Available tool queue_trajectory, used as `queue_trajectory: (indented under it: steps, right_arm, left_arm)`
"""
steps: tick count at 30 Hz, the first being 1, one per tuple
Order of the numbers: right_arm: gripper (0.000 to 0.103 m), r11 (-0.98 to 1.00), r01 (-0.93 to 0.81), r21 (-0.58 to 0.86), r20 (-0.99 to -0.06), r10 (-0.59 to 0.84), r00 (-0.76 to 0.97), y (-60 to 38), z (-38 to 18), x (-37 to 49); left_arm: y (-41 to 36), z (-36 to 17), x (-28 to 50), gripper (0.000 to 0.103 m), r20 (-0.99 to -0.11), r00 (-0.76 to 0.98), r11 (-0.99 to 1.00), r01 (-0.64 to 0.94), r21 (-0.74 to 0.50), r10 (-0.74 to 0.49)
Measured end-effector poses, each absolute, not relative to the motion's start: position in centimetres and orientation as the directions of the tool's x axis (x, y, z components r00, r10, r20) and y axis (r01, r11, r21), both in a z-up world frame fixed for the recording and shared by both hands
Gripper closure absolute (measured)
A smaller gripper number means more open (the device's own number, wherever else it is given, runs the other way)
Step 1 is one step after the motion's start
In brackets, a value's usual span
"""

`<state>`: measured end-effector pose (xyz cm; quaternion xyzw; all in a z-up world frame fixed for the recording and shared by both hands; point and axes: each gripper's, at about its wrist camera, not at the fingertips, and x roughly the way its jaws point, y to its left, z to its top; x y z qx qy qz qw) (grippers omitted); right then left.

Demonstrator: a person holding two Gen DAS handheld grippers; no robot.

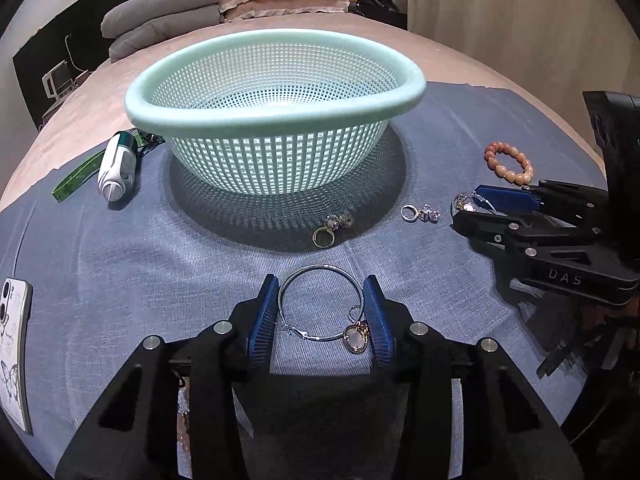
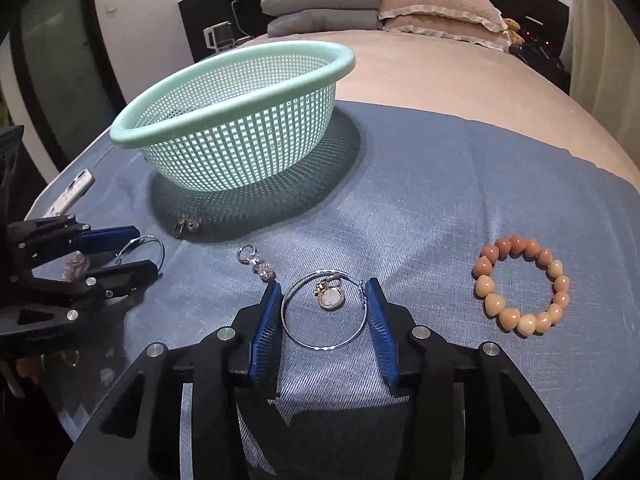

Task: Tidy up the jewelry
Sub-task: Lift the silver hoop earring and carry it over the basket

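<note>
A mint green mesh basket [image 1: 276, 98] stands on a blue cloth [image 1: 160, 264]; it also shows in the right wrist view [image 2: 224, 92]. My left gripper [image 1: 323, 286] is open around a silver hoop earring [image 1: 320, 304] with a gold pendant [image 1: 358, 338]. My right gripper [image 2: 323, 288] is open around another silver hoop [image 2: 324, 314] with a pendant [image 2: 331, 298]. A pink bead bracelet [image 2: 520, 290] lies to its right. A gold ring [image 1: 323, 237] and a silver crystal earring [image 1: 420, 212] lie near the basket.
A white and teal device [image 1: 118, 168] and a green strip [image 1: 76, 178] lie left of the basket. A phone [image 1: 14, 352] lies at the left cloth edge. Pillows [image 1: 224, 0] sit at the bed's far end.
</note>
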<state>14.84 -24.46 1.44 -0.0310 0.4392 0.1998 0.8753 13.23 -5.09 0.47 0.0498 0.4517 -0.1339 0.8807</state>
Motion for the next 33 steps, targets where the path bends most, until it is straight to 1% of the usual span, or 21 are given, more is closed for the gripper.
queue_trajectory:
  steps: [5, 8, 14, 21, 28, 33]
  right_arm:
    - [0.062, 0.908, -0.394, 0.139, -0.781, 0.345, 0.52, -24.4, 2.3, 13.9]
    - [0.062, 0.902, -0.411, 0.132, -0.778, 0.351, 0.521, -24.4, 3.0, 13.4]
    - [0.062, 0.893, -0.43, 0.134, -0.761, 0.371, 0.532, -25.1, 4.8, 13.0]
    - [0.062, 0.884, -0.462, 0.076, -0.733, 0.364, 0.575, -25.2, 8.6, 13.7]
    - [0.062, 0.87, -0.49, 0.05, -0.681, 0.389, 0.621, -24.5, 12.8, 15.4]
    - [0.062, 0.856, -0.516, 0.035, -0.666, 0.405, 0.626, -23.1, 14.1, 17.0]
  left_arm:
    - [-5.1, 1.1, 12.8, 0.059, -0.81, 0.553, 0.955, 0.294, -0.029, -0.195]
    - [-4.4, 1.9, 12.8, 0.059, -0.798, 0.557, 0.953, 0.294, -0.069, -0.229]
    - [-3.9, 3.5, 12.8, 0.059, -0.783, 0.584, 0.955, 0.294, -0.044, -0.216]
    - [-3.3, 6.3, 13.8, 0.058, -0.753, 0.626, 0.956, 0.293, -0.016, -0.205]
    - [-3.5, 9.1, 15.6, 0.058, -0.713, 0.67, 0.953, 0.304, 0.009, -0.207]
    - [-3.6, 10.4, 17.5, 0.058, -0.698, 0.686, 0.95, 0.311, 0.029, -0.203]
